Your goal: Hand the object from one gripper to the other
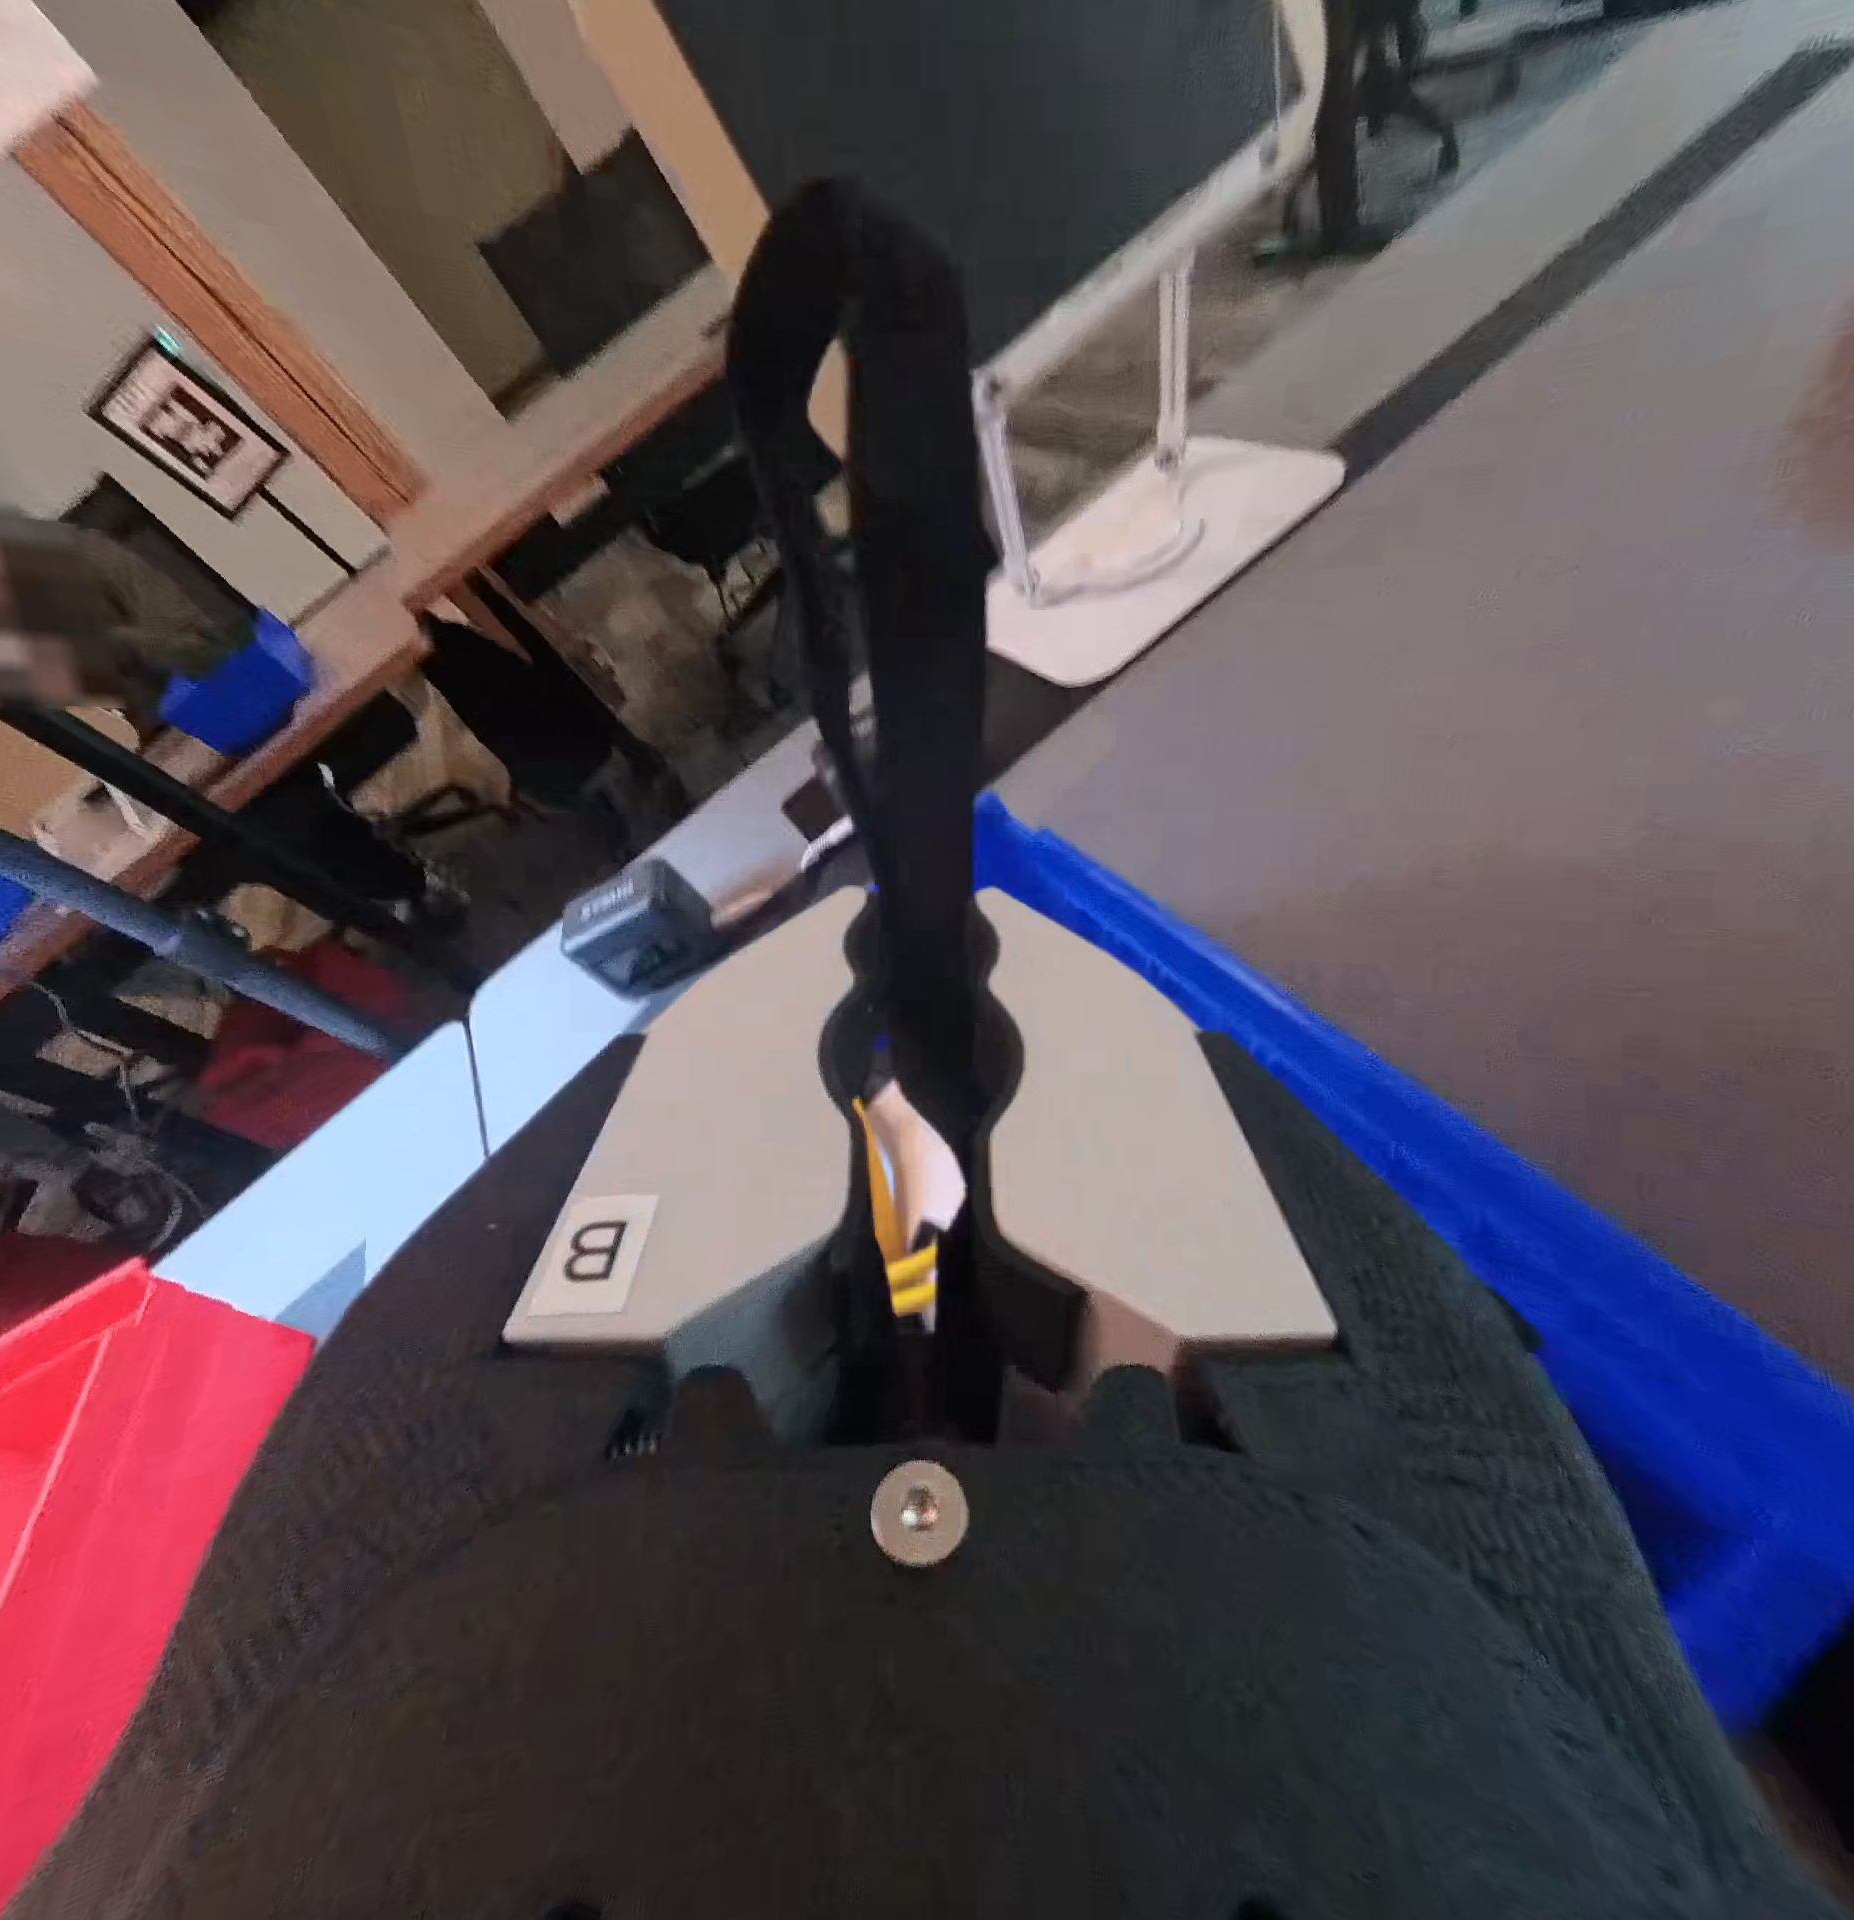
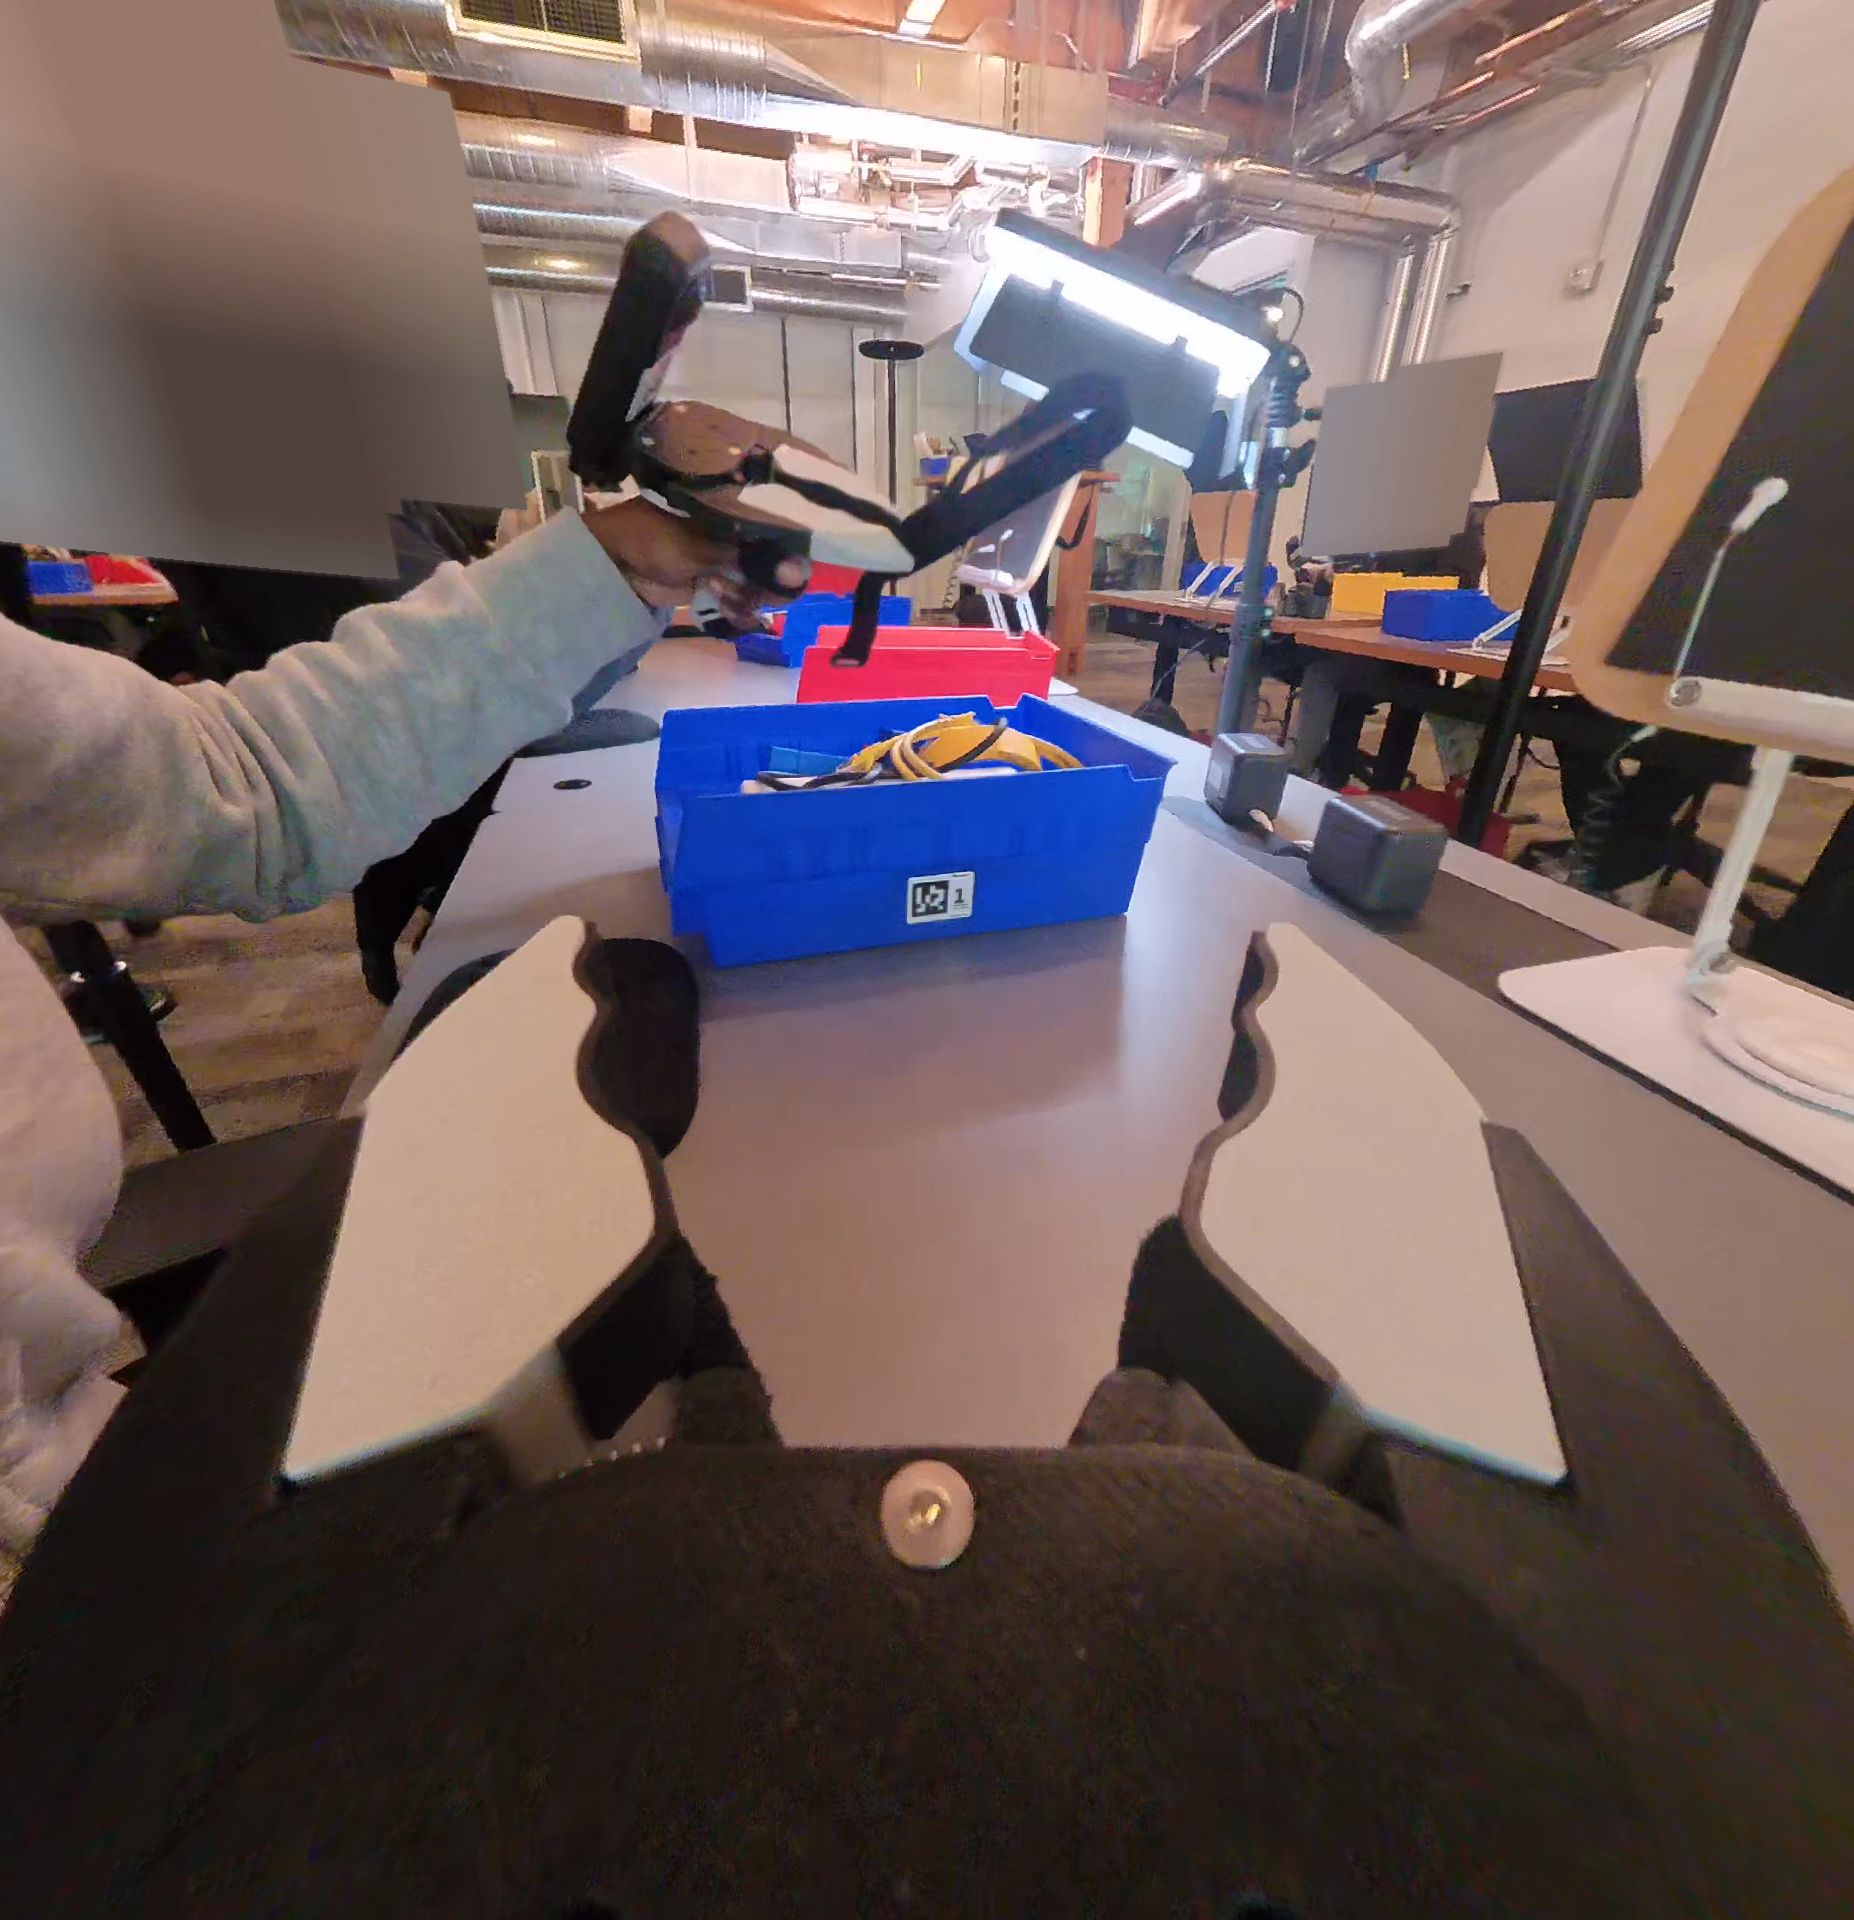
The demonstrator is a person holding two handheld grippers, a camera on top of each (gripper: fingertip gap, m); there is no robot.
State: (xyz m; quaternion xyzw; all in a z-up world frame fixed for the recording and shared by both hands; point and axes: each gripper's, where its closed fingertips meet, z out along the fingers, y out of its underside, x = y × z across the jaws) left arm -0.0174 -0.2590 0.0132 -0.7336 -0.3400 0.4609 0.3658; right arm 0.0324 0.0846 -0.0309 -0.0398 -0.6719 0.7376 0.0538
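While the left gripper (image 1: 918,997) is hanging up in the air over the bins, its tongs are pinching a black strap (image 1: 881,540) tight, and the strap is looping out past the tips and drooping back down. From the right wrist view you can see that same left gripper (image 2: 902,545) lifted above the table (image 2: 954,1143), with the strap (image 2: 1006,468) arching out ahead of it and one loose end dangling toward the red bin (image 2: 928,665).

The blue bin (image 2: 902,862) is sitting in the middle of the table and it's holding a tangle of yellow cable (image 2: 954,748) plus some black cord and a few blue and white bits I can't make out. The red bin is sitting right behind it, and I can't tell what's inside from here.

The right gripper (image 2: 923,997) is hovering low near the table's front, tongs spread wide and holding nothing, pointing at the blue bin. There's open tabletop between it and the bin. Off to the right a white stand base (image 2: 1629,1029) and two small grey boxes (image 2: 1375,852) are crowding that edge.
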